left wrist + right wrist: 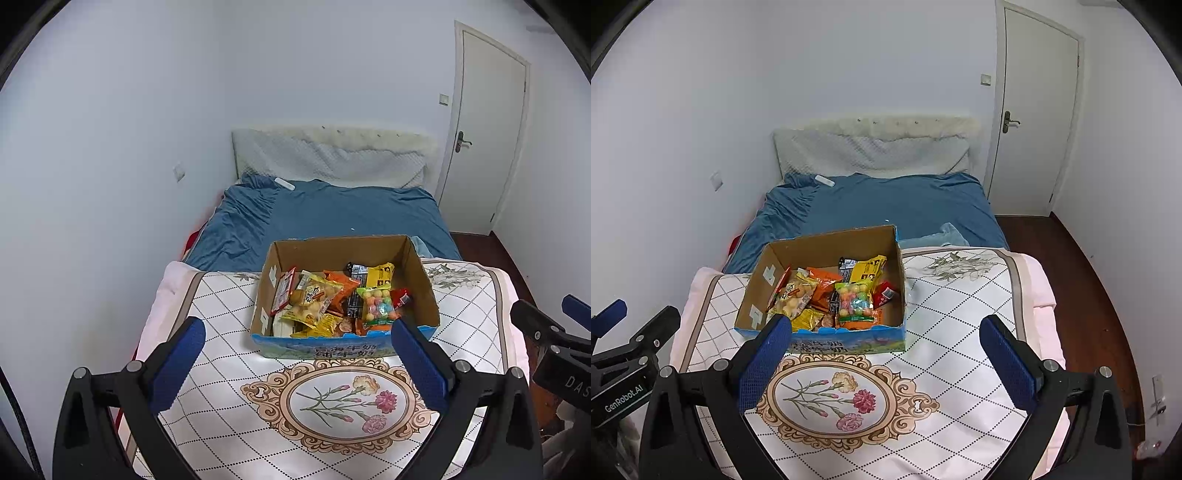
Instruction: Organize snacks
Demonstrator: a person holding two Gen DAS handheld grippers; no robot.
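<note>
An open cardboard box (421, 280) (827, 245) with a blue printed front stands on a white quilt (229, 339) (953, 325). Several snack packets fill it: a yellow bag of round puffs (312, 301) (792, 297), a clear bag of coloured candy balls (380, 306) (855, 301), an orange packet (341, 286) (823, 282), a yellow packet (382, 275) (868, 269) and a red one (400, 297) (886, 291). My left gripper (295, 339) is open, empty, just short of the box front. My right gripper (886, 339) is open, empty, near the box's front right corner.
The quilt with a flower medallion (343, 402) (831, 398) lies over a bed with a blue sheet (332, 214) (886, 203). White walls stand on the left, a closed door (487, 147) (1034, 122) at the back right, dark wood floor (1089, 295) on the right.
</note>
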